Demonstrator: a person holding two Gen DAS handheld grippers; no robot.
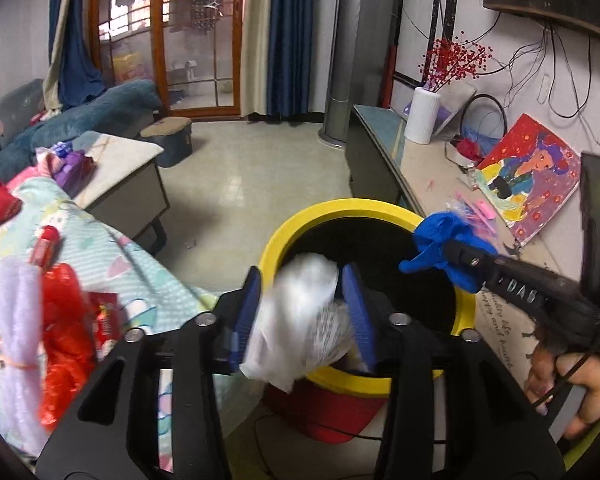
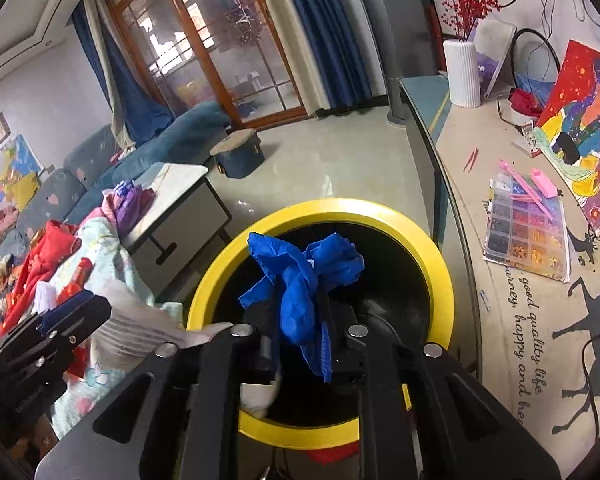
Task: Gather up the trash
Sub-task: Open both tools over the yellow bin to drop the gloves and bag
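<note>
A bin with a yellow rim (image 1: pixel 340 208) and black inside stands on the floor between the bed and a side table; it also shows in the right wrist view (image 2: pixel 340 206). My left gripper (image 1: pixel 302 280) is shut on a crumpled white paper (image 1: pixel 300 320) above the bin's near left rim. My right gripper (image 2: pixel 300 304) is shut on a crumpled blue glove (image 2: pixel 300 276) above the bin's opening; the glove also shows in the left wrist view (image 1: pixel 444 240). The white paper shows at the left in the right wrist view (image 2: pixel 140 328).
A bed with a pale patterned cover (image 1: pixel 112 256) holds red wrappers (image 1: pixel 64 320) and a purple cloth (image 1: pixel 16 320) at the left. A long side table (image 2: pixel 520 320) at the right carries a bead box (image 2: pixel 528 228), a painting (image 2: pixel 584 120) and a white vase (image 2: pixel 462 74).
</note>
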